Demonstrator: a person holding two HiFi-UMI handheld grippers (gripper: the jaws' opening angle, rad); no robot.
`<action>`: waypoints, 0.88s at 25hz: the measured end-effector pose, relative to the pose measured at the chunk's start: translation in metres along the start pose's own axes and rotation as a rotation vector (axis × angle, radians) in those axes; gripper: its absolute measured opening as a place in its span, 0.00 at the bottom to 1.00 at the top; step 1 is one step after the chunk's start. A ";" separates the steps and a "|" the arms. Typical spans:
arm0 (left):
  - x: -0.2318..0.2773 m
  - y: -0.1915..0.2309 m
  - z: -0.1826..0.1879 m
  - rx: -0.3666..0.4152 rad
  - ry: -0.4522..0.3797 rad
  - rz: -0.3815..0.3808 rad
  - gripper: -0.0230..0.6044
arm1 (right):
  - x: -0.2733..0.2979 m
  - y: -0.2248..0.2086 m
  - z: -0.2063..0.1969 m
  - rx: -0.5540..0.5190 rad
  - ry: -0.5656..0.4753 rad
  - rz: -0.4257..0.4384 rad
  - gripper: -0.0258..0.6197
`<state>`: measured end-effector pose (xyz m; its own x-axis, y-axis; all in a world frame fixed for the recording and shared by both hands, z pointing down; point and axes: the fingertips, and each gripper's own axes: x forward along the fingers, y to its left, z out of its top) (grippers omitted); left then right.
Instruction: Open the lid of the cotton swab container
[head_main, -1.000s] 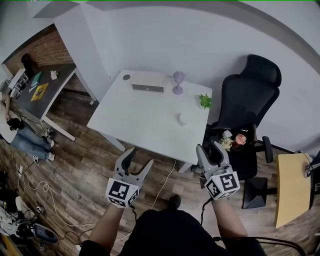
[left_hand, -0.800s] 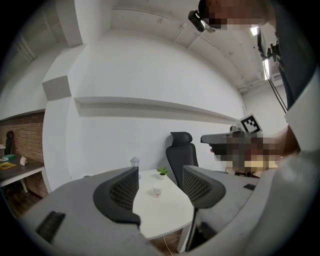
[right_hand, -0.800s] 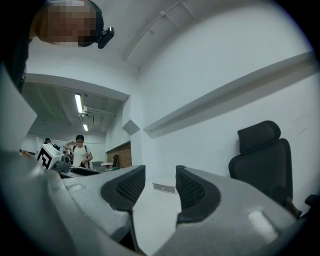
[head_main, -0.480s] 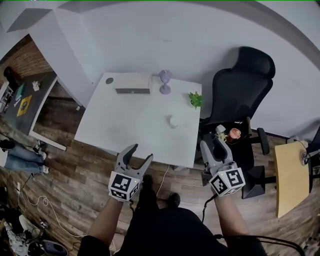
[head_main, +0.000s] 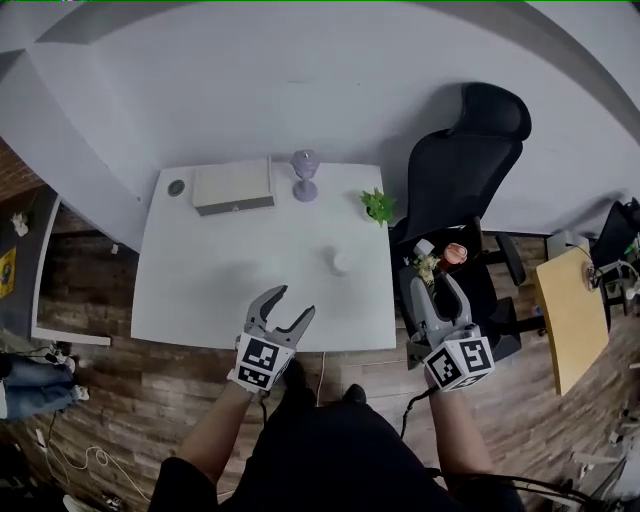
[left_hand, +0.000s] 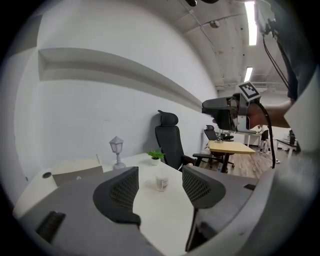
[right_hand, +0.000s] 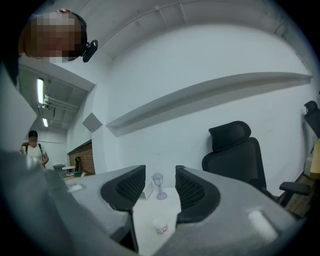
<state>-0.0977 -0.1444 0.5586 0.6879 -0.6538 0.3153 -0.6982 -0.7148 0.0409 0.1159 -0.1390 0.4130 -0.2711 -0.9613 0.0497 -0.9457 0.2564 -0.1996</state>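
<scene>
The cotton swab container (head_main: 340, 261) is a small white round tub with its lid on, standing on the white table (head_main: 220, 290) toward its right side. It also shows in the left gripper view as the tub (left_hand: 161, 182) and in the right gripper view as the tub (right_hand: 161, 226). My left gripper (head_main: 284, 307) hovers over the table's near edge, open and empty, well short of the tub. My right gripper (head_main: 432, 289) hangs off the table's right side, over the chair, open with nothing between its jaws.
A flat white box (head_main: 233, 186), a lilac lantern (head_main: 304, 175) and a small potted plant (head_main: 378, 206) stand along the table's back. A black office chair (head_main: 465, 170) with small items on its seat sits right of the table. A wooden side table (head_main: 568, 316) is farther right.
The view has shifted left-to-right and closer: the table now lies straight ahead. Both grippers have come forward toward it, the left one reaching its near edge. Jaws unchanged.
</scene>
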 end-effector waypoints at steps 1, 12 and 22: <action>0.006 0.004 -0.004 0.006 0.009 -0.018 0.46 | 0.003 0.001 -0.001 0.001 0.004 -0.019 0.33; 0.092 0.021 -0.068 0.095 0.188 -0.185 0.46 | 0.014 -0.016 -0.023 0.007 0.061 -0.158 0.33; 0.162 0.009 -0.087 0.205 0.299 -0.240 0.47 | 0.029 -0.067 -0.025 0.047 0.072 -0.171 0.33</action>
<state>-0.0097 -0.2346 0.6929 0.7168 -0.3843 0.5818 -0.4509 -0.8919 -0.0336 0.1670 -0.1815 0.4527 -0.1203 -0.9804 0.1560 -0.9702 0.0829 -0.2275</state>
